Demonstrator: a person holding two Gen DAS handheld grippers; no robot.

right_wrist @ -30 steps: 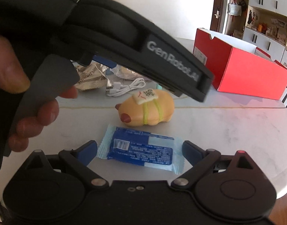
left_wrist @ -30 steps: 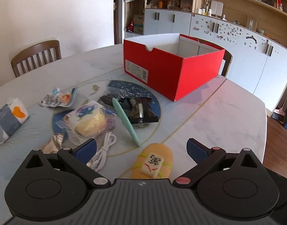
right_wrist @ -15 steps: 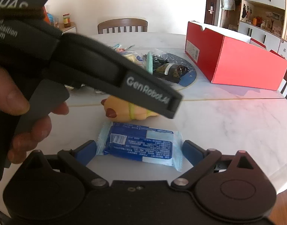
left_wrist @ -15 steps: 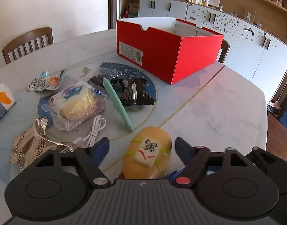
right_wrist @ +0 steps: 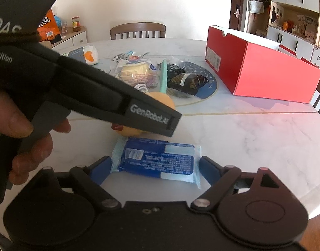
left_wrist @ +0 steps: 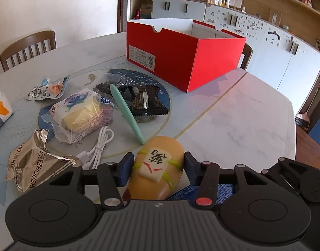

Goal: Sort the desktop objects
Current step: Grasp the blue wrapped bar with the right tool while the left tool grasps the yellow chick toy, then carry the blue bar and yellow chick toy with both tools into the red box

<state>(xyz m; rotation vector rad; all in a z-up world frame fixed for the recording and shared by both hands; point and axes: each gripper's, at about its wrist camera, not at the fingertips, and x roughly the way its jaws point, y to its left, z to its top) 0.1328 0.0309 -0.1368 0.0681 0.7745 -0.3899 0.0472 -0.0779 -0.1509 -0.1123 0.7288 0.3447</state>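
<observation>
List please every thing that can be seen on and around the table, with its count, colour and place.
shoe box: 1, red, open, far side of table
yellow toy: 1, between the left gripper's fingers
blue packet: 1, table's near edge, between the right gripper's fingers
pen: 1, mint green, table centre
dark snack packs: 2, black, behind the pen
cake pack: 1, clear with yellow cake, left of pen
cable: 1, white, beside the toy
foil wrapper: 1, silver, near left
small sachet: 1, white, far left
tissue pack: 1, white with an orange mark, left edge
chairs: 2 or more, brown
left gripper: closing around the toy
right gripper: open
hand: 1, on the left gripper's handle
</observation>
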